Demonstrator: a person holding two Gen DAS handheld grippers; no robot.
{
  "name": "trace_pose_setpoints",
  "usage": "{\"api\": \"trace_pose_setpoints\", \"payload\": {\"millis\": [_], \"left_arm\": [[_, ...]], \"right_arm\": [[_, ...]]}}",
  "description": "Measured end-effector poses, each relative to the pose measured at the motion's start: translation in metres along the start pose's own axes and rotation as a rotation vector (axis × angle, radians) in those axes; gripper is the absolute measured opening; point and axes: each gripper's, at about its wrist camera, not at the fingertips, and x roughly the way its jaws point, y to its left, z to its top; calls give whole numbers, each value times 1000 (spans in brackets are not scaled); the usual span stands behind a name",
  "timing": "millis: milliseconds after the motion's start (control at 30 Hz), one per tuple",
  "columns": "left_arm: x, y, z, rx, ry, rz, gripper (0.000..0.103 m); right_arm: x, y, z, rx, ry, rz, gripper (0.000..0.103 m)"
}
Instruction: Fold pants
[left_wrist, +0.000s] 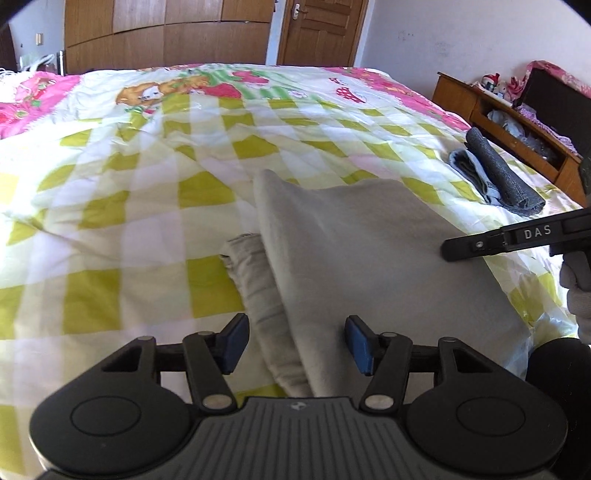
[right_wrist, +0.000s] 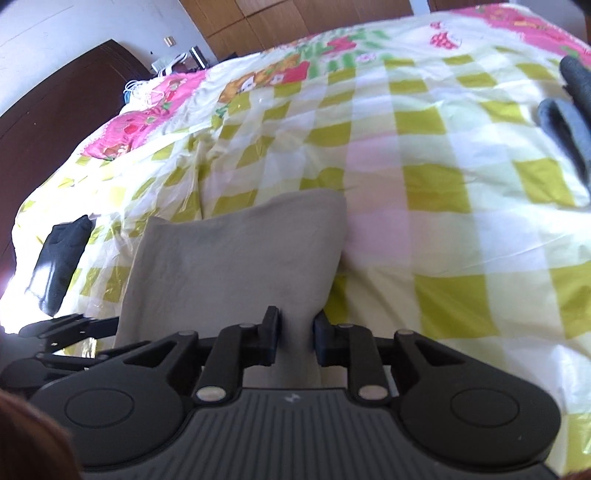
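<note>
Beige pants (left_wrist: 354, 251) lie partly folded on the checked bedspread (left_wrist: 122, 221). An upper layer lies over a narrower strip on the left. My left gripper (left_wrist: 297, 343) straddles the near end of the pants. Its blue pads (left_wrist: 236, 343) stand wide apart, with bedspread showing between the left pad and the cloth. In the right wrist view the pants (right_wrist: 229, 258) narrow to a bunch pinched in my right gripper (right_wrist: 296, 330). That gripper (left_wrist: 454, 249) reaches in from the right in the left wrist view, over the pants' right edge.
A folded dark grey garment (left_wrist: 498, 173) lies at the bed's right side, near a wooden bedside shelf (left_wrist: 517, 125). A black item (right_wrist: 62, 258) rests on the bed's left part by the dark headboard (right_wrist: 55, 110). A gloved hand (left_wrist: 576, 280) holds the right gripper.
</note>
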Motion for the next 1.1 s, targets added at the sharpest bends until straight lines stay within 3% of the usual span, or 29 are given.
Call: {"api": "trace_pose_setpoints", "payload": {"millis": [133, 200, 400, 533, 800, 967, 1100], "left_arm": [[-28, -3, 4, 56, -62, 96, 67], [-37, -6, 13, 60, -110, 106, 68], [-10, -26, 51, 107, -231, 156, 68], [27, -20, 61, 76, -203, 180, 68], [58, 9, 33, 24, -88, 276, 72], [43, -1, 31, 54, -108, 298, 72], [15, -8, 29, 31, -150, 262, 71]], "right_arm": [[-26, 5, -1, -41, -106, -80, 21], [-37, 9, 2, -62, -159, -81, 21], [-14, 33, 15, -141, -154, -42, 21], [15, 45, 20, -154, -126, -5, 21], [56, 47, -2, -160, -15, 5, 20], [42, 54, -7, -170, -42, -15, 21], [12, 63, -14, -190, -95, -7, 21]]}}
